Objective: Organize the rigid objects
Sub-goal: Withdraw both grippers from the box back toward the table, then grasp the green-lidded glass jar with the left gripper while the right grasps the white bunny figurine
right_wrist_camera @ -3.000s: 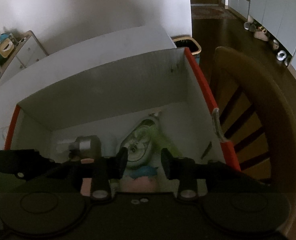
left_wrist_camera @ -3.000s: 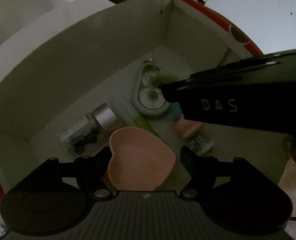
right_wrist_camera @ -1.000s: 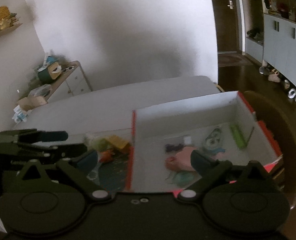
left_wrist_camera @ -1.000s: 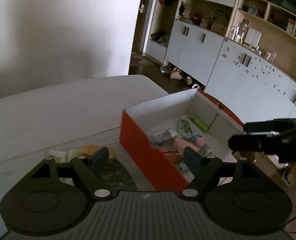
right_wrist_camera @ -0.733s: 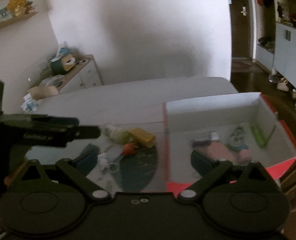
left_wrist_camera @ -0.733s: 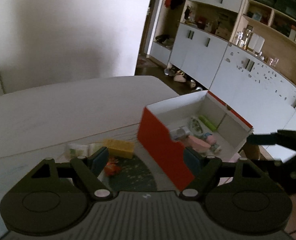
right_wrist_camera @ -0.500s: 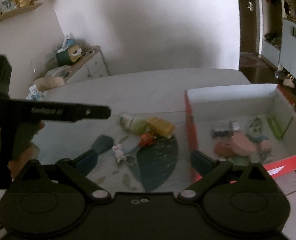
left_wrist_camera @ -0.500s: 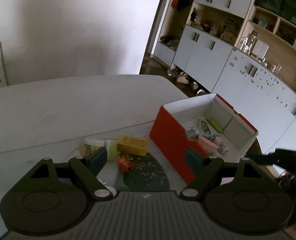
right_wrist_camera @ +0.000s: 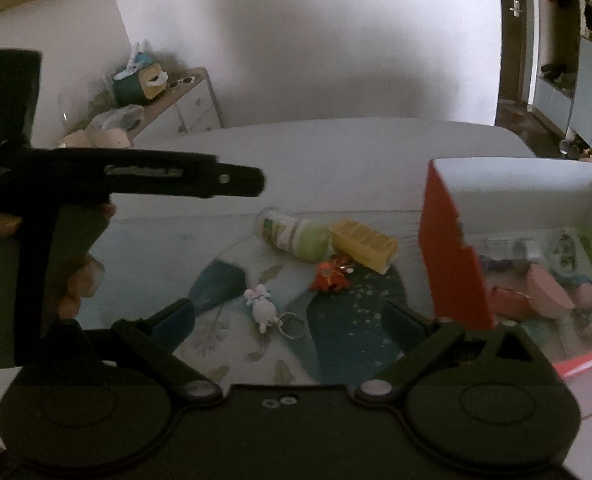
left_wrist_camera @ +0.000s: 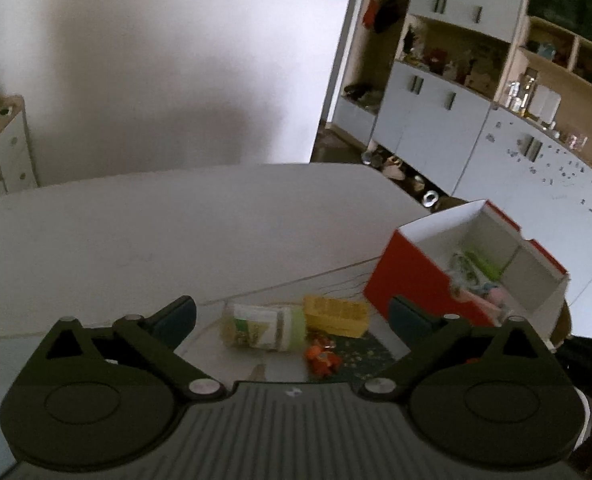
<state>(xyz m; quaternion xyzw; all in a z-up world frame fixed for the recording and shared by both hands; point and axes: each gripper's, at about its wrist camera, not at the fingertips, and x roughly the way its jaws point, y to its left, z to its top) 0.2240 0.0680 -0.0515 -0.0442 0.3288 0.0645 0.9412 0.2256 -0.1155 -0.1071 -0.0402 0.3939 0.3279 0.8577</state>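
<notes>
A green-capped bottle lies on its side on the patterned mat. To its right lie a yellow block and a small orange toy. A pink bunny keychain lies nearer. My left gripper hovers before the bottle, its jaws opening with nothing between them. My right gripper is open and empty above the keychain. The red box on the right holds a pink heart dish and several other items.
In the right wrist view the left gripper juts in from the left, held by a person's hand. The white table stretches far behind the mat. A dresser and wall cabinets stand beyond.
Both grippers have drawn back out of the red box and swung left over the mat. The left gripper let go of the pink dish in the box, and its jaws now stand wider.
</notes>
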